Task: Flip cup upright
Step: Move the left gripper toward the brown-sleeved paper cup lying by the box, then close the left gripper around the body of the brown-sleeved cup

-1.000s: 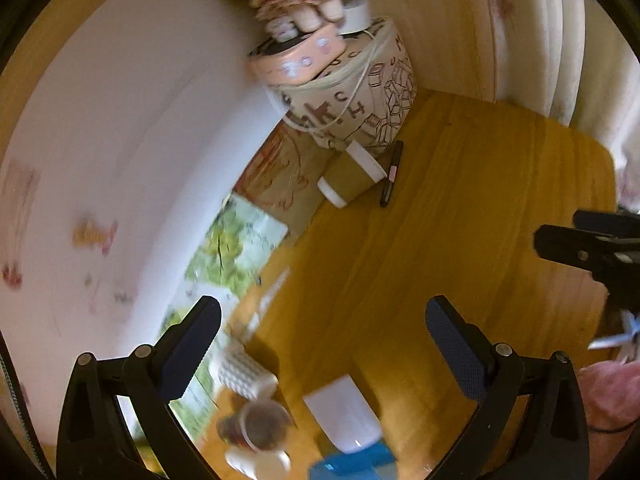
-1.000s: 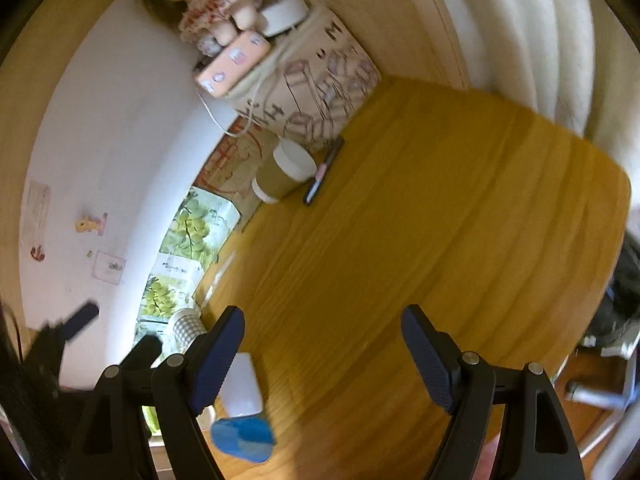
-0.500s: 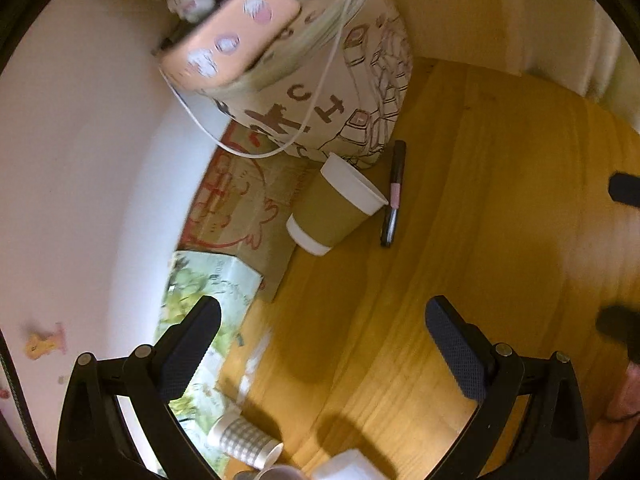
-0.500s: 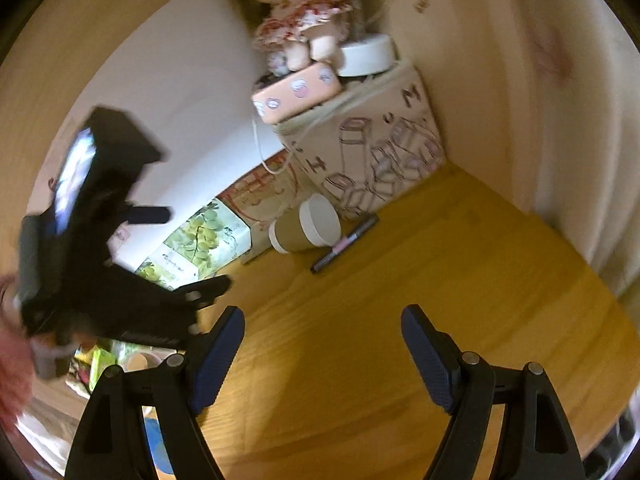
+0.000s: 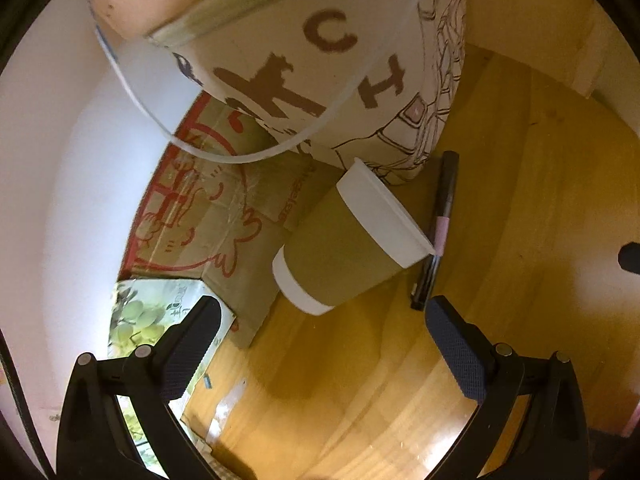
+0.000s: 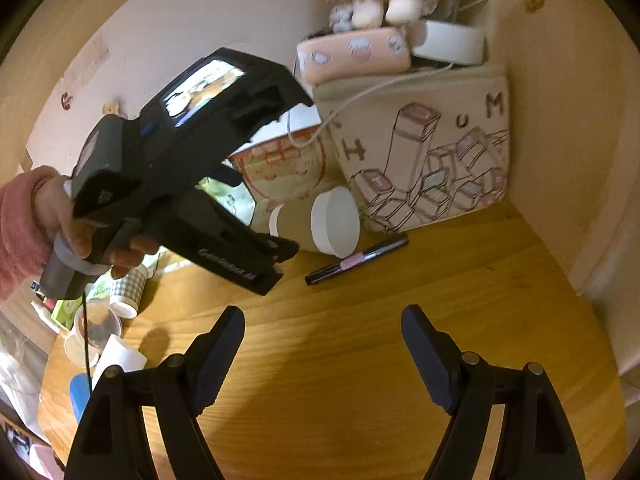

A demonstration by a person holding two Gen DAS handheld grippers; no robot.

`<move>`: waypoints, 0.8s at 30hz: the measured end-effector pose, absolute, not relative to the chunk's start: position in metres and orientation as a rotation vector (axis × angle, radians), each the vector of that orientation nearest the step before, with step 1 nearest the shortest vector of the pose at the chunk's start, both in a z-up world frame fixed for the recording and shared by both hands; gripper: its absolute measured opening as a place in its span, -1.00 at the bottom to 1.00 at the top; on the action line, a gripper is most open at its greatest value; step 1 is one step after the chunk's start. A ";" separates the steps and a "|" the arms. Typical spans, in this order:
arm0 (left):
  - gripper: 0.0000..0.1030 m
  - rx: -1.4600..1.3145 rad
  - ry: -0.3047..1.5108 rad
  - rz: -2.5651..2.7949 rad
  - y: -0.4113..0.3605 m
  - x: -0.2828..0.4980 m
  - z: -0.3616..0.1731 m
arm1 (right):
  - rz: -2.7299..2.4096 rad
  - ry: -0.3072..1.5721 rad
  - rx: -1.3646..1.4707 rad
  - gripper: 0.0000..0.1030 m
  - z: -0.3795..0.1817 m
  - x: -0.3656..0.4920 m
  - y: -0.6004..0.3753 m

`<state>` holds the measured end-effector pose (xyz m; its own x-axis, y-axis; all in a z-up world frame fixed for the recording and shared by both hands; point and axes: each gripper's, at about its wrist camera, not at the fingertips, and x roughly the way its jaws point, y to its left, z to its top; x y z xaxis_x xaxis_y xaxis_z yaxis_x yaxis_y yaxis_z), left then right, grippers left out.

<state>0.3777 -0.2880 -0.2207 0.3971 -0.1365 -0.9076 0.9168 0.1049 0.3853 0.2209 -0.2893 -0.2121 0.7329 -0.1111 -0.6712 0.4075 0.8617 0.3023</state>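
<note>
So we've got the paper cup (image 5: pixel 344 244) lying on its side on the wooden table (image 5: pixel 520 184), white lid end pointing toward us, tucked right against the printed fabric bag (image 5: pixel 360 60) and a flattened cardboard box (image 5: pixel 192 216) with red drawings. A black-and-pink marker (image 5: pixel 438 232) lies just beside the lid, touching it as far as we can tell.

Our left gripper (image 5: pixel 320 344) hovers near the cup with its jaws spread wide, nothing between them. In the right wrist view the left hand (image 6: pixel 84 232), pink fuzzy sleeve, holds that tool tilted down at the cup (image 6: pixel 316 224). Our right gripper (image 6: pixel 322 356) sits further back over bare wood, jaws also wide apart. Pads look rubbery and knurled.
</note>
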 end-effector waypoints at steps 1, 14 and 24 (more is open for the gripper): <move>0.98 1.205 0.838 -0.932 -0.290 0.378 -0.224 | -0.291 0.695 0.452 0.58 -0.214 0.222 -0.288; 0.98 1.180 0.845 -0.945 -0.314 0.381 -0.248 | -0.260 0.749 0.431 0.58 -0.232 0.234 -0.289; 0.77 1.131 0.908 -0.930 -0.324 0.392 -0.260 | -0.255 0.782 0.429 0.58 -0.237 0.238 -0.291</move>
<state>0.3916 -0.3245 -0.2599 0.3447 -0.1353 -0.9289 0.9318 0.1688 0.3212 0.2378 -0.2906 -0.2370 0.6850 -0.0642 -0.7257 0.3764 0.8841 0.2770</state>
